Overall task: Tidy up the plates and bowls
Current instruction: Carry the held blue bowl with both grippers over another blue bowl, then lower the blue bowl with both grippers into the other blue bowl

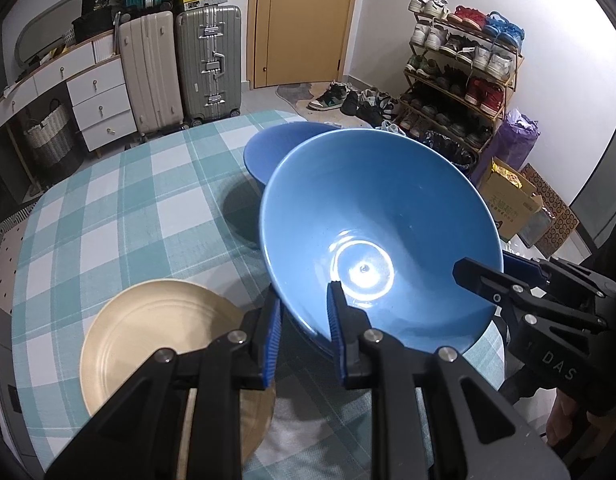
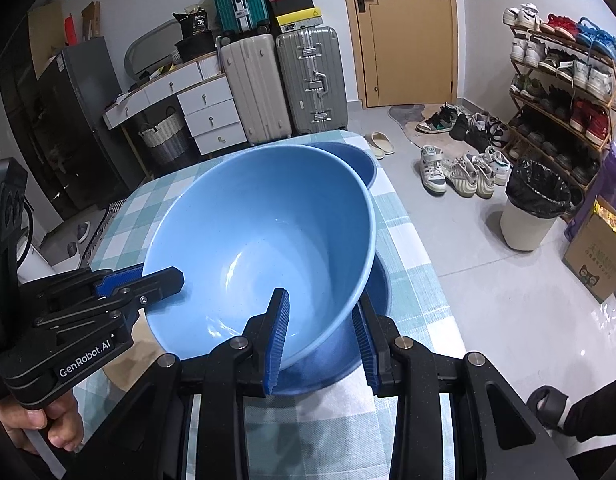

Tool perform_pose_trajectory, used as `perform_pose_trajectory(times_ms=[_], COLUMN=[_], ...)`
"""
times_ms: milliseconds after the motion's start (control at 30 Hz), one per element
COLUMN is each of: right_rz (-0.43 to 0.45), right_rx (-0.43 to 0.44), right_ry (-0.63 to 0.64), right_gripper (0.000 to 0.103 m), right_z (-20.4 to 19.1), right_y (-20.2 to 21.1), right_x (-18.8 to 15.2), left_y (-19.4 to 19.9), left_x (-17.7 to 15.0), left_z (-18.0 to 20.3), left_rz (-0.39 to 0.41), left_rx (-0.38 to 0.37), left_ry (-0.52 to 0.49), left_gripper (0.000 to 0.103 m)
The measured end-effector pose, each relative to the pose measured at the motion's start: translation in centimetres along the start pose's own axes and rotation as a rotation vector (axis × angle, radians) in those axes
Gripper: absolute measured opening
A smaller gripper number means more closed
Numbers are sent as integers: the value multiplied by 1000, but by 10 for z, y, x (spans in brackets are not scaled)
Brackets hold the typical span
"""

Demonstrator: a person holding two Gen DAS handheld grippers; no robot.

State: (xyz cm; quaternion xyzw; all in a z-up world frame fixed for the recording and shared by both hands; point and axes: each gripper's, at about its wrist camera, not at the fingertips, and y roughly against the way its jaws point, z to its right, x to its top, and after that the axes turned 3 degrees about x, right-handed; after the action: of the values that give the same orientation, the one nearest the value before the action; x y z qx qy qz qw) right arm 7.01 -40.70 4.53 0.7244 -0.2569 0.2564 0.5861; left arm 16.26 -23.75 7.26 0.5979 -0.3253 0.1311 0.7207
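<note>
Together, both grippers clasped one light blue bowl (image 1: 382, 236) above the desk (image 1: 119, 208).
Left gripper (image 1: 303, 336) pinched its near rim; right gripper (image 2: 322, 340) straddled the opposite rim, over a blue plate (image 2: 348, 364). Nearby sat a darker blue bowl (image 1: 275, 148) and beige plate (image 1: 147, 332).

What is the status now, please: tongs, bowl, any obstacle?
Left tongs and right tongs both clamped on light blue bowl rim, bowl tilted. Darker blue bowl behind. Beige plate left, clear of bowl.
</note>
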Motion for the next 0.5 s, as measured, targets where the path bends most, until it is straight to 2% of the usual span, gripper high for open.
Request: perform_pose_trajectory(times_ms=[500], right_rz=[-48], right_rx=[-16], right_ry=[-21], right_gripper=[33], right_z=[15], right_y=[-27], right_x=[-13], left_y=[-27], left_x=[-14], left_z=[9], left_rz=[-47], left_rx=[11], left_ry=[-16], left_gripper=[20])
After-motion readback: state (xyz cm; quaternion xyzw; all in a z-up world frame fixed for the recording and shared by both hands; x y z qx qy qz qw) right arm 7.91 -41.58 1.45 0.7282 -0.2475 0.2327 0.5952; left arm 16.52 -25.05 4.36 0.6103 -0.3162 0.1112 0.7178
